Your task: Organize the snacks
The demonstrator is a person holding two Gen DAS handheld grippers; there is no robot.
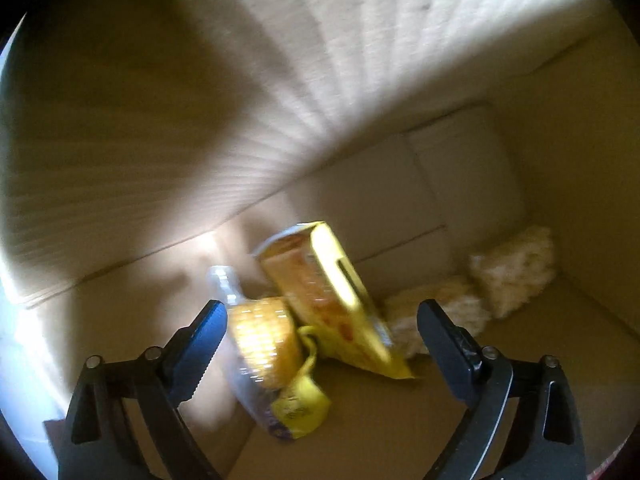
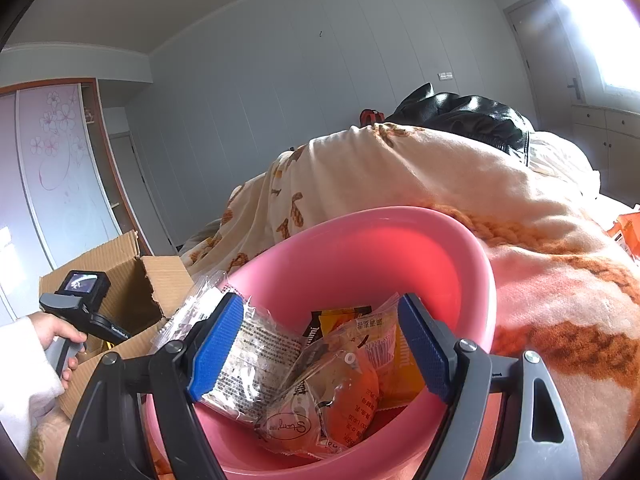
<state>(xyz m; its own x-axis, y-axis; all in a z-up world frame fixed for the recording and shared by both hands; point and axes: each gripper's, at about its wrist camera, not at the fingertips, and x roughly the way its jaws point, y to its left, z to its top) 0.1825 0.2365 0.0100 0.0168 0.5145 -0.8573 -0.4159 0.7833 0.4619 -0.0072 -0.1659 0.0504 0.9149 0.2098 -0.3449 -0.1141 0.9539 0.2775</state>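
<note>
A: What does the left claw [image 1: 318,330] look down on?

B: It is spread wide with nothing between its fingers, and it hangs inside a cardboard box [image 1: 400,420]. Just ahead of it, between the two fingertips, lies a clear packet with yellow corn-like contents [image 1: 262,340], and a small yellow wrapper [image 1: 298,410] lies against the packet's near end. A yellow snack box [image 1: 332,292] leans tilted just beyond, touching the packet. Off to the right, past the right fingertip, are pale puffed snacks [image 1: 512,272] near the box's far corner. The picture is blurred, so no labels can be read.

A: And the right claw [image 2: 320,344]?

B: Also spread, holding nothing. It hovers over a pink plastic basin [image 2: 460,264]. Closest below it sits a round orange bun in a clear wrapper [image 2: 336,408]. Beside the left finger is a clear packet with printed text [image 2: 256,360], and near the right finger an orange sachet [image 2: 400,364], with a dark sachet [image 2: 320,330] partly covered behind.

A: What lies farther out?

B: To the left, the person's left hand [image 2: 56,340] grips the other tool above the open box [image 2: 132,280]. Beyond the basin a cream blanket with orange patterns [image 2: 440,168] covers the bed, and a black leather jacket [image 2: 468,116] lies on top, farthest away.
</note>
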